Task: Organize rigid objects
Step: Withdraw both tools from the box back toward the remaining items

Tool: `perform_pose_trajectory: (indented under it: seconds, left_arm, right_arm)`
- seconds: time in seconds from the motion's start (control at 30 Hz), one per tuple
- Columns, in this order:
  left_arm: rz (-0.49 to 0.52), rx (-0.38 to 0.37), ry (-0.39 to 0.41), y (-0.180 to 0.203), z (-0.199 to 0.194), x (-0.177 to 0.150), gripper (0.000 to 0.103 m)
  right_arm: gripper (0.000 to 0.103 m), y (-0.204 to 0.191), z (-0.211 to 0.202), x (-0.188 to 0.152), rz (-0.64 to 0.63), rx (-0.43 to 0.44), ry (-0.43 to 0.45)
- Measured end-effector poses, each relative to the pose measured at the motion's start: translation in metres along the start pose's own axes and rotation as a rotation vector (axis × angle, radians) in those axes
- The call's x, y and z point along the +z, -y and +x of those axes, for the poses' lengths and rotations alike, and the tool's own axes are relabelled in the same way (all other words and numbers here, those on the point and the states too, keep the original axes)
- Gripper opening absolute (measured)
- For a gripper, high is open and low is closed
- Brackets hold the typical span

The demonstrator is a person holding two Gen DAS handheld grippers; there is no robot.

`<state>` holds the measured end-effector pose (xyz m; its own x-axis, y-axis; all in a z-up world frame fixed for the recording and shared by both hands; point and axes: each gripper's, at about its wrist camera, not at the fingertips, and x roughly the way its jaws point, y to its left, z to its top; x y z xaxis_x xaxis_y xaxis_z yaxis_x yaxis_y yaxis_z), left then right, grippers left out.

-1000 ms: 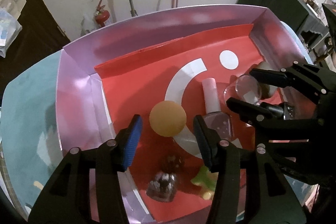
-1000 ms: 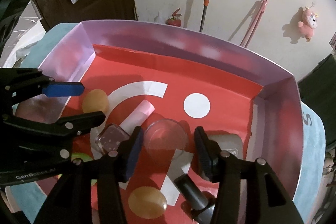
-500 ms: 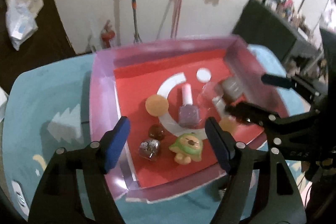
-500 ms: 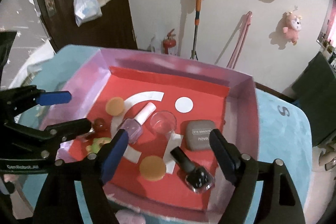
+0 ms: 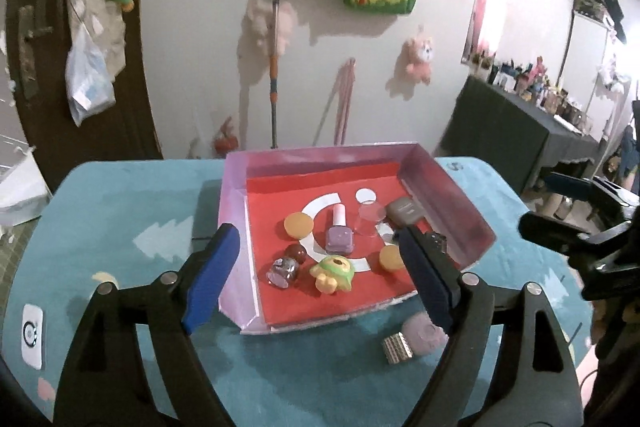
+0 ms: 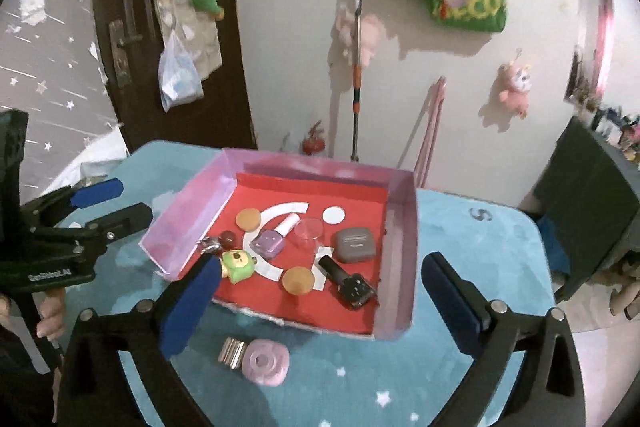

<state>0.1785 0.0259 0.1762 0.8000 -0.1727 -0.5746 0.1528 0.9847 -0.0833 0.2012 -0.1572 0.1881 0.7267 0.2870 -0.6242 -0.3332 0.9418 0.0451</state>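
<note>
A lilac-walled tray (image 5: 232, 195) (image 6: 400, 227) with a red floor sits on the teal cloth. In it lie a purple nail polish bottle (image 5: 339, 235) (image 6: 269, 242), a black one (image 6: 352, 287), a grey case (image 6: 354, 246), a clear round dish (image 5: 372, 215) (image 6: 308, 229), two orange discs (image 5: 298, 223) (image 5: 390, 258), a green toy figure (image 5: 334, 273) and small beads. My left gripper (image 5: 316, 243) hangs back above the tray's near edge, jaws opening, nothing between them. My right gripper (image 6: 320, 267) does the same from the other side, jaws opening and empty.
A pink round case (image 6: 265, 367) and a ribbed silver piece (image 6: 231, 353) lie on the cloth in front of the tray. A white device (image 5: 33, 335) rests at the cloth's left edge. A dark table (image 5: 504, 139) stands at the right, a door at the left.
Both grippers have pulled back and up from inside the tray, and their jaws have widened. The orange disc and clear dish that stood between the jaws stay on the tray floor.
</note>
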Motion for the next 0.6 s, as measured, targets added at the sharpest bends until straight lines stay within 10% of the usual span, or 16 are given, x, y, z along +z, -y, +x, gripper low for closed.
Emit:
perform_pose_trajectory:
  seconds: [0.27,0.6]
  left_arm:
    - [-0.004,0.021,0.145,0.017,-0.052,-0.044,0.093]
    - [0.017,0.04,0.121,0.036,-0.055,-0.101,0.095]
  right_arm:
    - [0.103,-0.013,-0.062,-0.051,-0.009,-0.081,0.138]
    - [0.103,-0.027,-0.053,-0.118,0.016,-0.139,0.121]
